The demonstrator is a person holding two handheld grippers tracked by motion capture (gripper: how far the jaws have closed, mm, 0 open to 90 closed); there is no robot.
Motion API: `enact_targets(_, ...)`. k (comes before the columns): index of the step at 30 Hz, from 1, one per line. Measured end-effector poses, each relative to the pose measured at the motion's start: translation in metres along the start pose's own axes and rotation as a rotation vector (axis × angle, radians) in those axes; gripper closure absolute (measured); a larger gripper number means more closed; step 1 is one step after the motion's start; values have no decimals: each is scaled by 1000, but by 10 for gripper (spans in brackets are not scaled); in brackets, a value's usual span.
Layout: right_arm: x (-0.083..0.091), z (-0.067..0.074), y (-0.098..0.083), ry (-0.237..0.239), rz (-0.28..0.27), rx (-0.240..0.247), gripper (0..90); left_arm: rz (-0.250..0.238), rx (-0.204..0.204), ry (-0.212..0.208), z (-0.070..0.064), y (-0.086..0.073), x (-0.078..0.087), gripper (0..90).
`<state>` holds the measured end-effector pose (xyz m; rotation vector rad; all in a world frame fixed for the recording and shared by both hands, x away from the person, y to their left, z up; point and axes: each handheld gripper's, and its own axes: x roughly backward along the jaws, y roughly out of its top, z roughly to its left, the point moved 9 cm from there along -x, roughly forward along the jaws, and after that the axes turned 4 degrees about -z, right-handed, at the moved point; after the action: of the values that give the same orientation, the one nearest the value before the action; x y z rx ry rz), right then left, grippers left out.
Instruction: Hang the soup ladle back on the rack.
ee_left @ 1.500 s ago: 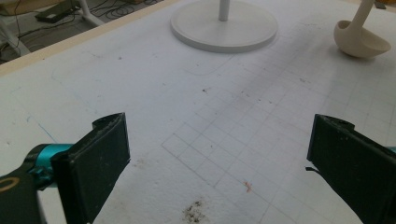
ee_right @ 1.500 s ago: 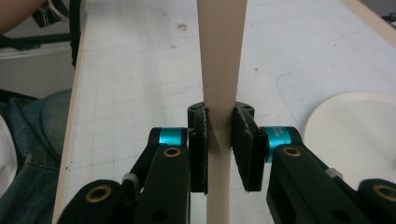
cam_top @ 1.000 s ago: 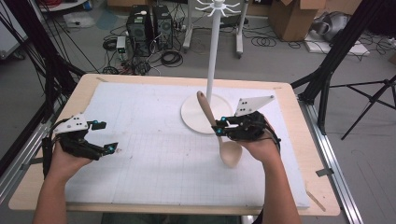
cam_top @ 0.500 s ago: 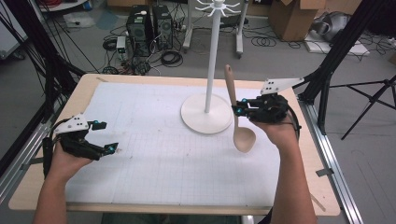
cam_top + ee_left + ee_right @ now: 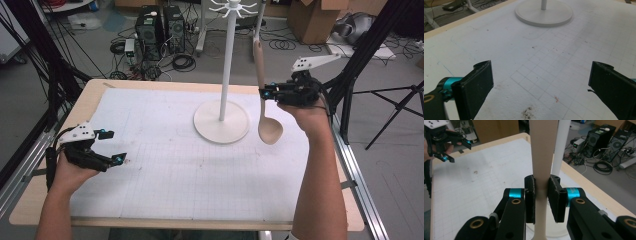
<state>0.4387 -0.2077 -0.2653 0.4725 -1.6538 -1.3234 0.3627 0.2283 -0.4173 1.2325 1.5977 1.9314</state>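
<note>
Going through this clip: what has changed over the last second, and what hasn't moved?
The right tool, shut on the wooden spoon, has lifted it off the mat and swung it from lying tilted to hanging upright, bowl down, moving right and away from the person, beside the white stand. The grip was kept throughout. The left tool stayed open and idle at the mat's left edge; the stand did not move.

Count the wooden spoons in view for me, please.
1. The wooden spoon hangs bowl-down, off the table, clamped at its handle by the right gripper, just right of the white stand.

Left tool (image 5: 107,146) gapes, right tool (image 5: 264,92) raised, apparently clamped
</note>
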Motion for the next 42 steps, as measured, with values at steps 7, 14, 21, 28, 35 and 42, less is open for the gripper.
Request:
enact_targets(7, 1, -13, 21, -22, 8, -7, 771, 3, 3, -2, 0, -1, -1, 62)
enact_targets(14, 4, -24, 39, -36, 11, -24, 771, -1, 2, 2, 2, -1, 1, 61)
enact_targets(21, -2, -32, 49, -39, 20, -20, 771, 5, 4, 4, 2, -3, -1, 62)
enact_targets(28, -2, -36, 56, -32, 13, -23, 771, 7, 12, 5, 4, -5, 0, 62)
enact_targets(35, -4, -39, 57, -24, 34, -23, 771, 7, 13, 7, 4, -5, 0, 62)
enact_targets(42, -11, -40, 56, -3, 47, -23, 771, 13, 16, 7, 5, -7, -1, 62)
